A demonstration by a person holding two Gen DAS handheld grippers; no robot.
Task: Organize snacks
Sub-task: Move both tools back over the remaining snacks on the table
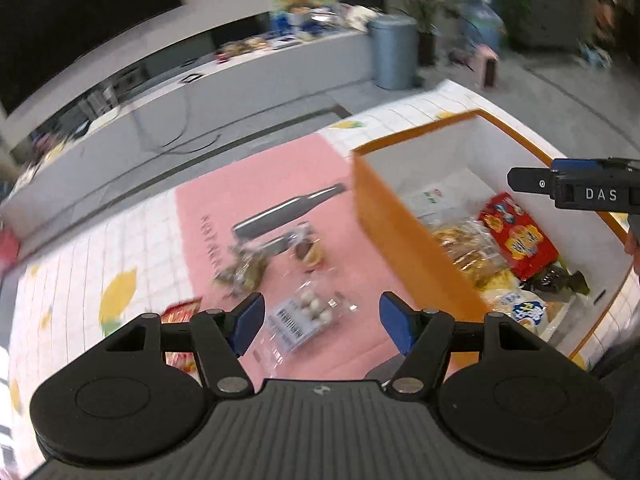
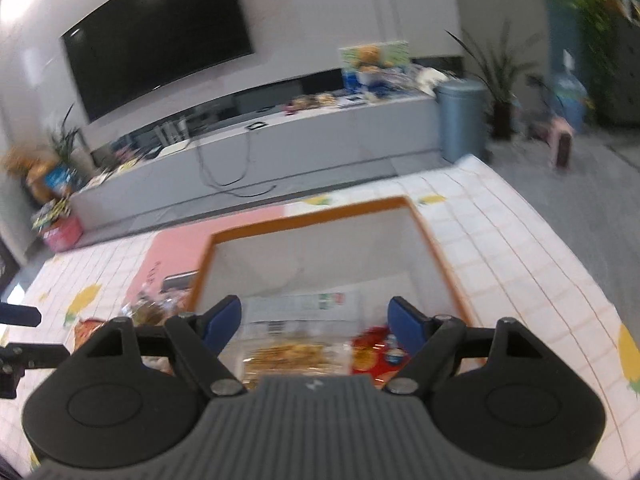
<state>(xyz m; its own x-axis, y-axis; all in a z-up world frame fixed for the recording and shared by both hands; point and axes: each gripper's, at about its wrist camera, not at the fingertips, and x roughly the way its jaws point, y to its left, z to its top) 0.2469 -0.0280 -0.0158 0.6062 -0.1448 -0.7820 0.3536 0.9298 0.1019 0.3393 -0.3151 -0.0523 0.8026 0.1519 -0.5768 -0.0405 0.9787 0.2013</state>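
Note:
An orange box (image 1: 394, 236) with a white inside stands on the table and holds several snack packs, among them a red bag (image 1: 516, 234) and a clear pack of golden crackers (image 1: 466, 250). My left gripper (image 1: 322, 320) hovers open and empty above a clear pack of round white sweets (image 1: 310, 312) on the pink mat (image 1: 248, 200). Other loose snacks (image 1: 248, 268) lie further back on the mat, and a red-orange packet (image 1: 180, 312) lies at the left. My right gripper (image 2: 316, 320) is open and empty over the orange box (image 2: 436, 248), above the cracker pack (image 2: 294, 354).
A white gridded cloth with lemon prints (image 1: 80, 276) covers the table. Beyond its far edge are a long grey TV bench (image 2: 256, 152), a dark screen (image 2: 160, 32), a blue-grey bin (image 1: 394, 52) and plants. The right gripper's body (image 1: 580, 190) reaches in over the box.

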